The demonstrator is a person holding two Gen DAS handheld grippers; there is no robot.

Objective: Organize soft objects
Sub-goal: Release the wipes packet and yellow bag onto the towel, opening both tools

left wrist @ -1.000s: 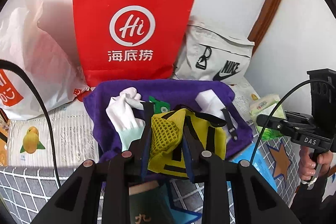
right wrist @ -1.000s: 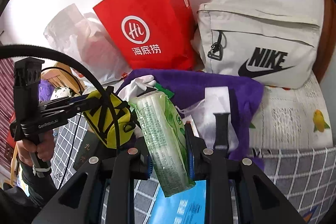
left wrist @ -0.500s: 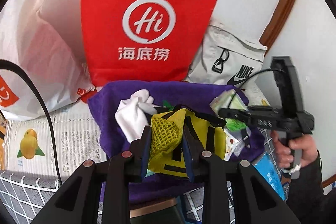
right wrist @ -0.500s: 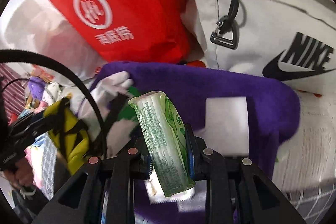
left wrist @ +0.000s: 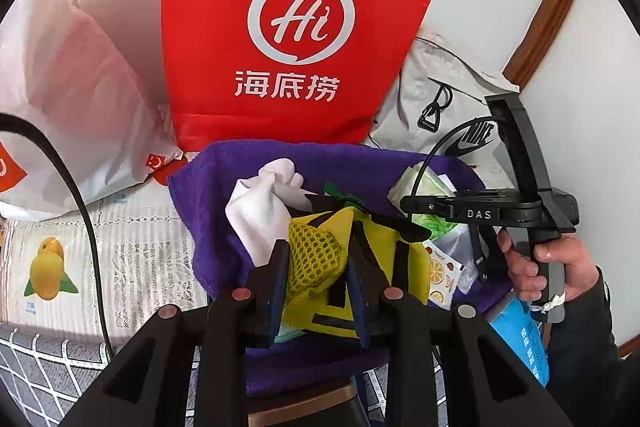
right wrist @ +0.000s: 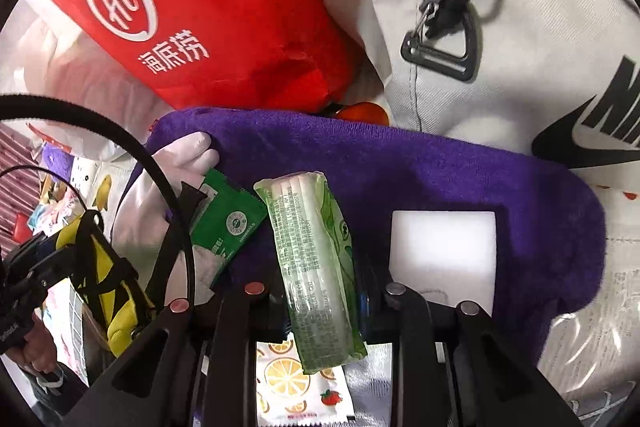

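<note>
1. The left gripper [left wrist: 316,283] was clamped on a yellow pouch [left wrist: 320,267] of perforated mesh and smooth fabric crossed by black webbing straps; the narrow jaws pinched its mesh corner.
2. The right gripper [right wrist: 320,291] was closed on a long, soft green tissue pack [right wrist: 316,267] in glossy crinkled film, which stood tilted between the jaws with both ends sticking out.
3. Both held things hung over a purple towel [right wrist: 400,167] of fuzzy, nubby terry cloth spread below.
4. On the towel lay a limp white glove [left wrist: 260,211] with knitted fingers, a flat green sachet [right wrist: 228,223] with serrated edges resting partly on the glove, and a smooth white rectangular block [right wrist: 444,255].
5. Under the right gripper lay a shiny foil packet [right wrist: 296,391] printed with lemon slices.
6. Behind the towel stood a stiff red paper bag [left wrist: 296,27] with a white round logo, a crumpled translucent plastic bag [left wrist: 80,87] to its left, and a pale grey canvas bag [right wrist: 520,27] with a black triangular buckle to its right.
7. A bare hand [left wrist: 548,267] gripped the right gripper's black handle.
</note>
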